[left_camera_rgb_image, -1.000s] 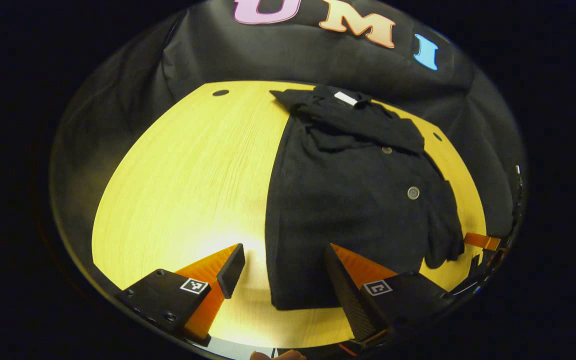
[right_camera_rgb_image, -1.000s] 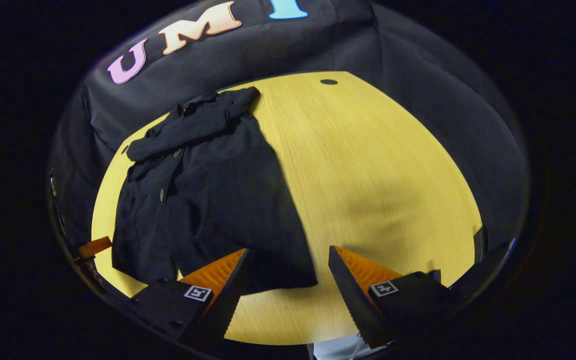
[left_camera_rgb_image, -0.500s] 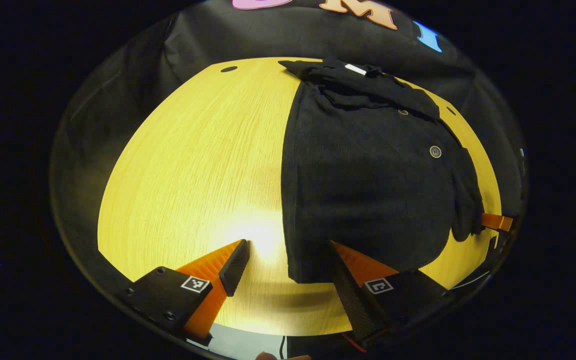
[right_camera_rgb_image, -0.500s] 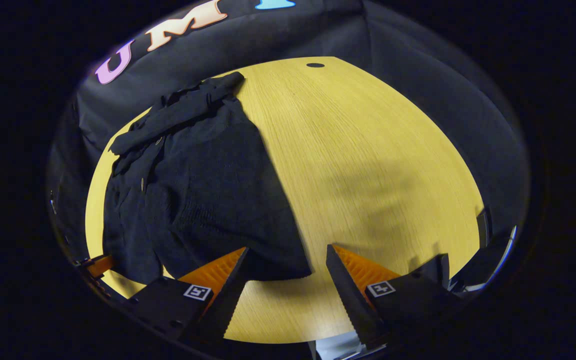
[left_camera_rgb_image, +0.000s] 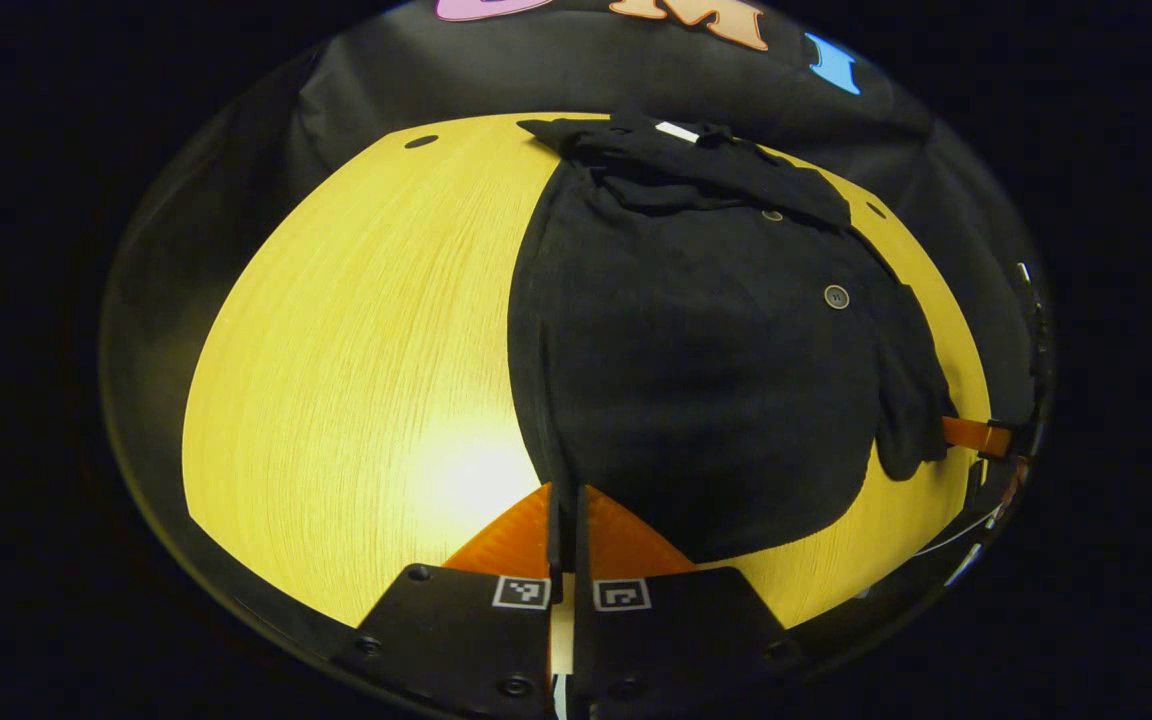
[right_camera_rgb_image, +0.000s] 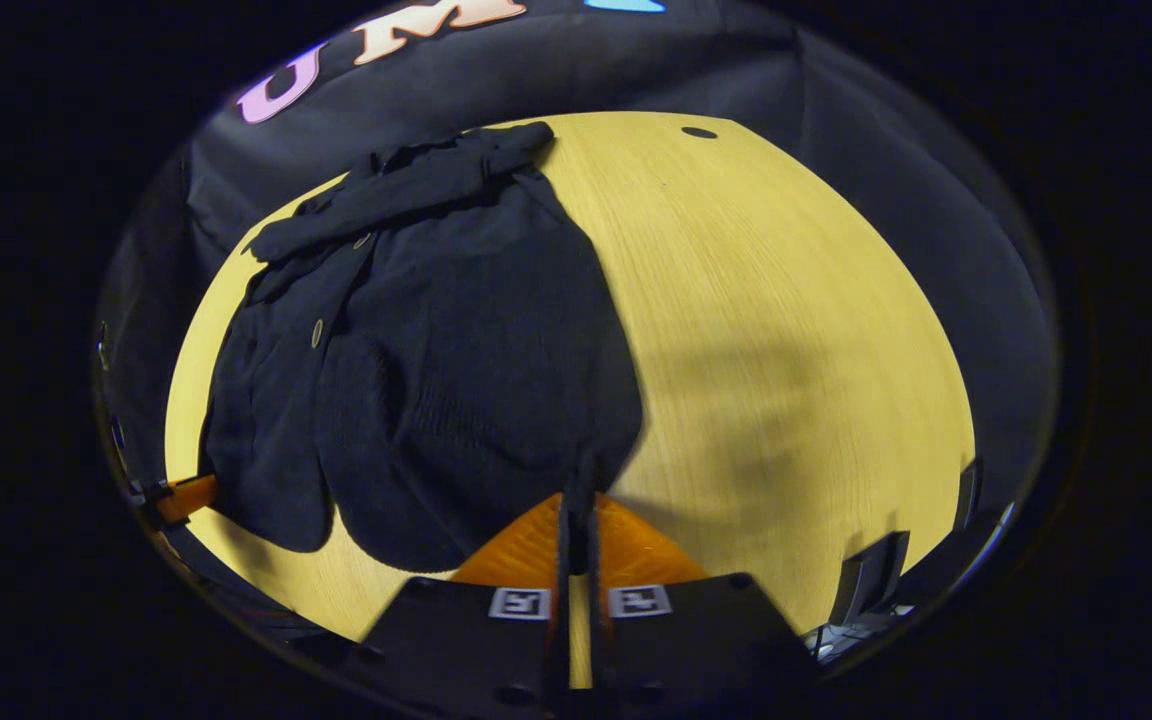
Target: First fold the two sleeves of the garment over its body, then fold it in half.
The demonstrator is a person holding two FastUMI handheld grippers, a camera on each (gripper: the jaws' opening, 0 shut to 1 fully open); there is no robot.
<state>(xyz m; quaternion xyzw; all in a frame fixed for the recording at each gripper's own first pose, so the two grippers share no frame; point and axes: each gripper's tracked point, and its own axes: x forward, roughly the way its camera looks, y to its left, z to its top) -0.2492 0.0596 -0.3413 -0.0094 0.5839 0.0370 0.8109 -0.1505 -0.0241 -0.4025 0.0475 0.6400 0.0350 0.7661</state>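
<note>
The black garment (left_camera_rgb_image: 706, 340) lies near the tabletop's (left_camera_rgb_image: 356, 330) far edge, its sleeves apparently already folded over the body; the halving fold remains. The left gripper (left_camera_rgb_image: 566, 520) and right gripper (right_camera_rgb_image: 576, 510) each pinch a near hem corner, fingers pressed together on cloth. The sleeve layers are hard to distinguish, black on black.

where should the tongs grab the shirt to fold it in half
By the two corners of the bottom hem, coming in from the near table edge. The shirt lies flat with its sleeves folded in and its collar at the far side, so the hem is the free edge. The left tongs and right tongs look pinched on those corners already.
</note>
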